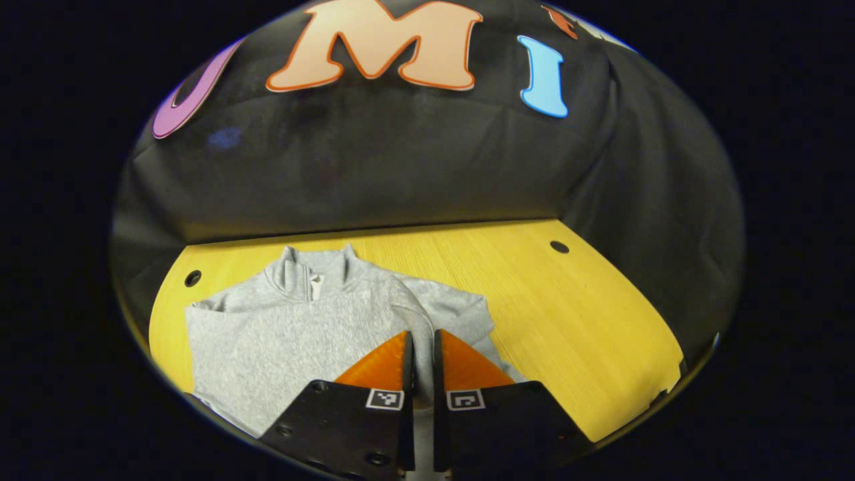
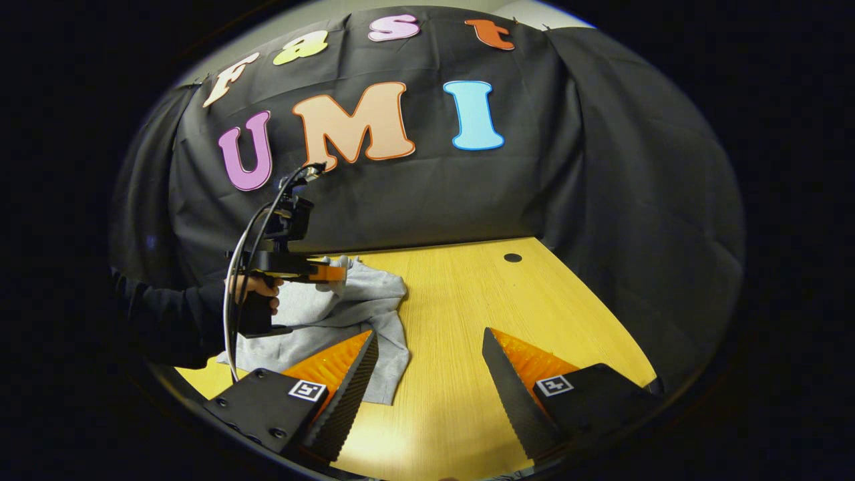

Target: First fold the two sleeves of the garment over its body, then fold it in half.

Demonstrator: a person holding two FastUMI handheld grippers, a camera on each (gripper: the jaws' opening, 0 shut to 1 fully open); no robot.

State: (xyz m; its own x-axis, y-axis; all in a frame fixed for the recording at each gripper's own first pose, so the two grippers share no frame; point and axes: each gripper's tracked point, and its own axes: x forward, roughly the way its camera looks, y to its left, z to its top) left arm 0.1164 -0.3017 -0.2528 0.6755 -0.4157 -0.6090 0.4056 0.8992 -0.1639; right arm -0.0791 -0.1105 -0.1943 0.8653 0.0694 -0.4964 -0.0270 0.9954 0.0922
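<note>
**Left gripper pinching the grey pullover, right one hanging open**

From my left gripper view, the left gripper [image 1: 422,347] has its fingers nearly together with a strip of grey fabric caught between them, so I'd call it clamped on the garment [image 1: 294,334]. That garment lies on the yellow table [image 1: 568,321] toward its left side, collar pointing at the back edge, one sleeve already lying across the body.

In my right gripper view, the right gripper [image 2: 427,364] is spread wide over bare wood near the front edge, holding nothing. Further off, a hand [image 2: 254,287] in a dark sleeve [image 2: 167,321] holds the left gripper above the cloth.
</note>
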